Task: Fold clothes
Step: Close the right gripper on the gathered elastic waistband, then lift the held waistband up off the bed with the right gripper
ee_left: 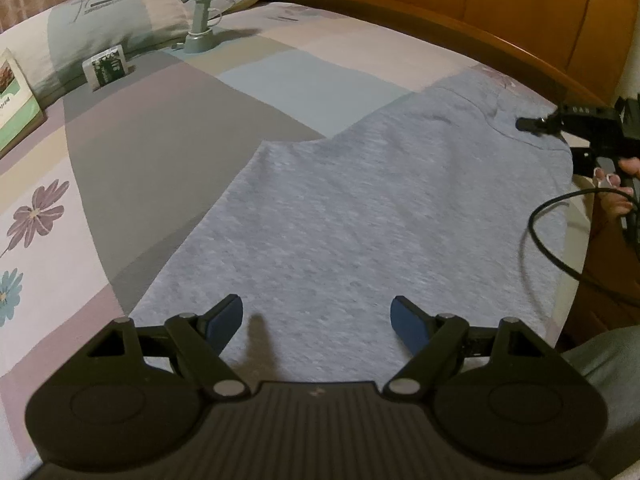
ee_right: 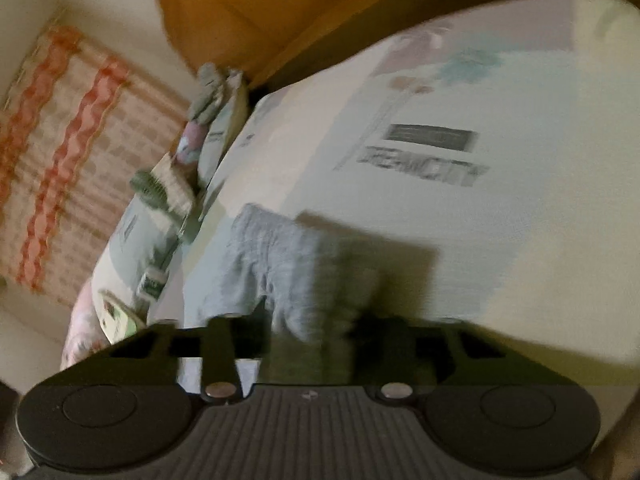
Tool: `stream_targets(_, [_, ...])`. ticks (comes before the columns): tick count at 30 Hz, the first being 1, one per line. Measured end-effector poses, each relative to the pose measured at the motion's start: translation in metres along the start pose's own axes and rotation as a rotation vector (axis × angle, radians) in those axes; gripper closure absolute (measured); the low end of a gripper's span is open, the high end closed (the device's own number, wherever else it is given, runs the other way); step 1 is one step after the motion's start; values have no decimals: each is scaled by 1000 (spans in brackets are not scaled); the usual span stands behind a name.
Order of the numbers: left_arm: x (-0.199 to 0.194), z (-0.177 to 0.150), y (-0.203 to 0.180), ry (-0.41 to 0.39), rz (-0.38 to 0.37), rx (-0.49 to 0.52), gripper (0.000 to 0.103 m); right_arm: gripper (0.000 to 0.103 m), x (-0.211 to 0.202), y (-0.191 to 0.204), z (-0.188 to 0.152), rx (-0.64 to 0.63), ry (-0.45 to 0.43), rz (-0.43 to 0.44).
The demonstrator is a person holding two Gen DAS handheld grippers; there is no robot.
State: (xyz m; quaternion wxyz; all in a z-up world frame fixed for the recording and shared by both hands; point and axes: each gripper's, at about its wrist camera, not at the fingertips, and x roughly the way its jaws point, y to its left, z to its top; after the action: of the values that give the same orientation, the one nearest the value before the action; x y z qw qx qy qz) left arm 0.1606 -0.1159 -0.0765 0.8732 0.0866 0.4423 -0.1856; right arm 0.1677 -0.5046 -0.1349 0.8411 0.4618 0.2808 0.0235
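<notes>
Grey marl fabric fills the near ground of the left wrist view: the garment [ee_left: 360, 208] is spread flat on the bed [ee_left: 132, 128], its surface smooth and one edge running diagonally up from the lower left. The left hand-held gripper [ee_left: 316, 322] is held just above the near part of the cloth, its blue-padded fingers [ee_left: 226, 320] set wide apart with nothing between them. At the right edge of the same view the right hand-held gripper [ee_left: 528, 124] is seen by the garment's far right corner, held in a hand [ee_left: 616, 188], a black cable [ee_left: 552, 248] looping below it. In the right wrist view, which is badly blurred, the right hand-held gripper's jaws are drawn in close and a fold of the grey cloth [ee_right: 288, 264] is seen rising between them; whether the pads actually press on it cannot be told. Farther back on the patchwork sheet a small packet [ee_left: 108, 66] is seen, then a green desk fan [ee_left: 204, 4] standing upright before a pillow [ee_left: 108, 20], and beyond these a wooden headboard [ee_left: 480, 4].
</notes>
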Motion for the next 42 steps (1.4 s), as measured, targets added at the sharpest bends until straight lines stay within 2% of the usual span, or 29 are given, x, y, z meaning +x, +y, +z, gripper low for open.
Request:
stream_targets(2, [1,0,0,3,-7,3,22,64,1,2,0,6,1,-3])
stream_targets(6, [3,0,-1,9,-12,8,22,29,6,15,-1,-55,-1,32])
stream_targets(7, [3,0,-1,9,-12,8,22,28,7,19,-4,-99,-6,20])
stream_targets(10, [3,0,1,9,-10,5,22,39,11,28,-12,-217,-25,-18])
stream_targets(11, [2,0,1,8,-8,4,22,51,10,26,-13,-217,-36,-30])
stream_targets(12, [2,0,1,6,-7,3,22,72,9,21,-11,-190,-42,-45])
stream_targets(13, [1,0,1,3,-6,1,22,75,8,13,-7,-148,-38,-40])
stream_targets(14, [0,0,1,0,-6,0,22,76,7,7,-3,-110,-29,-17])
stream_targets(16, [-4,0,2,-7,-6,-1,22,75,8,11,-2,-109,-15,-43])
stream_targets(19, [-10,-2,6,-12,-3,1,22,76,11,32,-4,-164,-14,-126])
stream_targets(26, [-33,-10,18,-15,-1,20,22,78,0,83,-14,-302,-60,-204])
stream_targets(34, [-61,-32,33,-5,-15,38,22,78,-20,154,-37,-495,-94,-205])
stream_targets(42, [-83,-52,42,-15,-32,33,22,78,-38,220,-75,-687,-100,-171])
